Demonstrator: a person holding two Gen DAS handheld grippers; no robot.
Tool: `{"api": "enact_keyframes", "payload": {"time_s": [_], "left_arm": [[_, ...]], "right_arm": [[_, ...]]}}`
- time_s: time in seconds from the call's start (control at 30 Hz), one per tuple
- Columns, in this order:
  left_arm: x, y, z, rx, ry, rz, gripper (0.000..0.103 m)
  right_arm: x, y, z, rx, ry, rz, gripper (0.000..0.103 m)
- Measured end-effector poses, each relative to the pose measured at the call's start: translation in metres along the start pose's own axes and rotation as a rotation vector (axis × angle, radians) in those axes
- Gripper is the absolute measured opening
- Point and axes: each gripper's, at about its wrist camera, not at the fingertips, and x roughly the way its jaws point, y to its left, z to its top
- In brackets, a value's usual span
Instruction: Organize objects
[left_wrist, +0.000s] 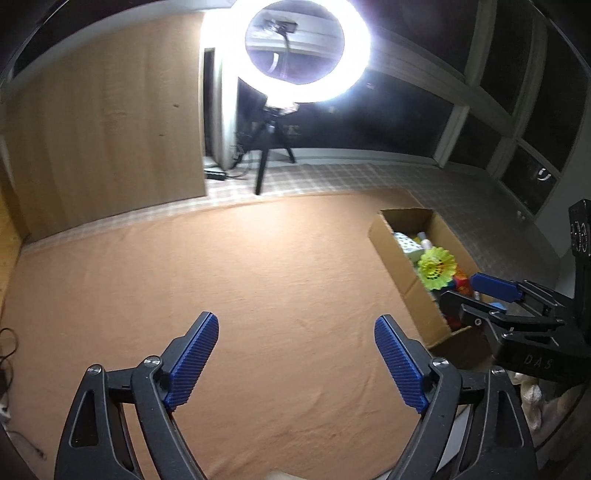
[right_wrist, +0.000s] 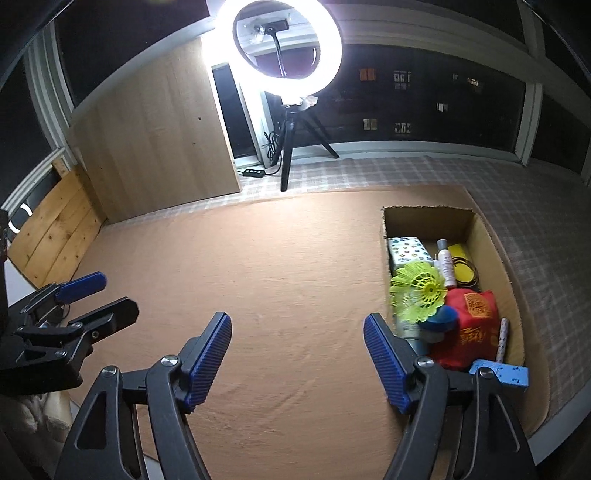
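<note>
Hovering empty with fingers wide, left gripper (left_wrist: 297, 363) and right gripper (right_wrist: 297, 363) suggest sorting is finished, since shuttlecock (right_wrist: 419, 295) lies in box (right_wrist: 428, 218) at two o'clock

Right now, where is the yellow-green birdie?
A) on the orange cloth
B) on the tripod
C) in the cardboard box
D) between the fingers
C: the birdie sits on top of the other things inside the box, while both grippers' fingers are open with nothing between them.
</note>
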Motion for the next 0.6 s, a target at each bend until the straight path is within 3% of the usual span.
{"api": "enact_keyframes", "payload": {"time_s": [0.6], "left_arm": [[-0.026, 0.030, -0.030, -0.041, 0.018, 0.111, 0.095]], "right_arm": [[-0.004, 0.028, -0.017, 0.023, -0.016, -0.036, 0.072]]}}
